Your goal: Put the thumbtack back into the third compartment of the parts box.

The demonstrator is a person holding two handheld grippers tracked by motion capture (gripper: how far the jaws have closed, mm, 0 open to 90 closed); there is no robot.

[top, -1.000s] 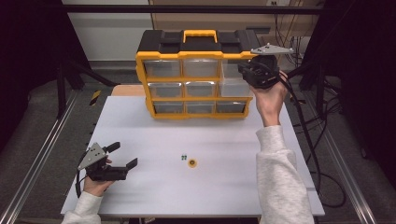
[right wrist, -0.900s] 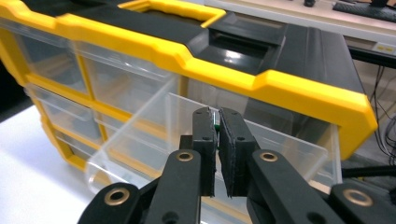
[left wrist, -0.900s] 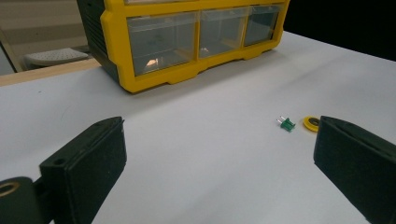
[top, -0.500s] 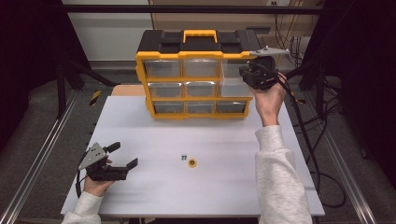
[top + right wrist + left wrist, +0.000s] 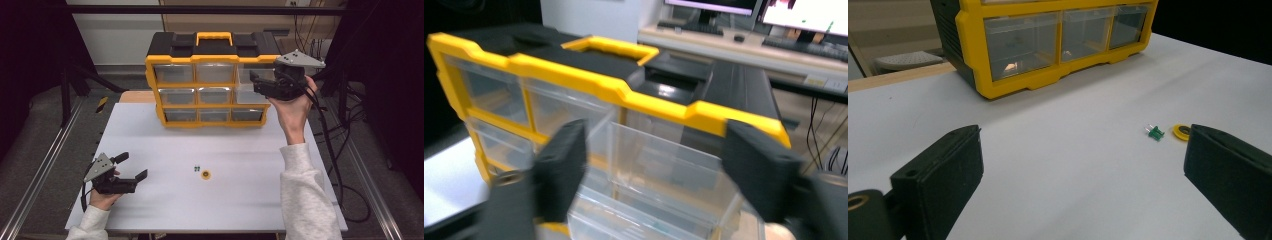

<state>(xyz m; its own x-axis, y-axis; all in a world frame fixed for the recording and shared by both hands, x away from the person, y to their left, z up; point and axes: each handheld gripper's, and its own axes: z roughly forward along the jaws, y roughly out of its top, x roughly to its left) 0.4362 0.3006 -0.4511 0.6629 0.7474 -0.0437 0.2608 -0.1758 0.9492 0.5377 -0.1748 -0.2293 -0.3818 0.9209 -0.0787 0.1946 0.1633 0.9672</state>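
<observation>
A yellow ring (image 5: 205,174) beside a green connector (image 5: 196,169) on the white table (image 5: 165,150)

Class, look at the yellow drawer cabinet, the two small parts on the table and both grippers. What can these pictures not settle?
- Drawer cabinet: drawer contents hazy behind clear fronts, high view.
- Pulled-out top-right drawer: motion blur and the bottom edge hide its inside, right gripper view.
- Green part and yellow ring: too small to identify.
- Right gripper: jaws have just been opening; any drawer contact unclear.
- Left gripper: open, empty.

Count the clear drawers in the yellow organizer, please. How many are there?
9, in three rows of three on the organizer: top, middle and bottom. The right gripper partly covers the top right one, which is pulled out; the others look closed.
</observation>
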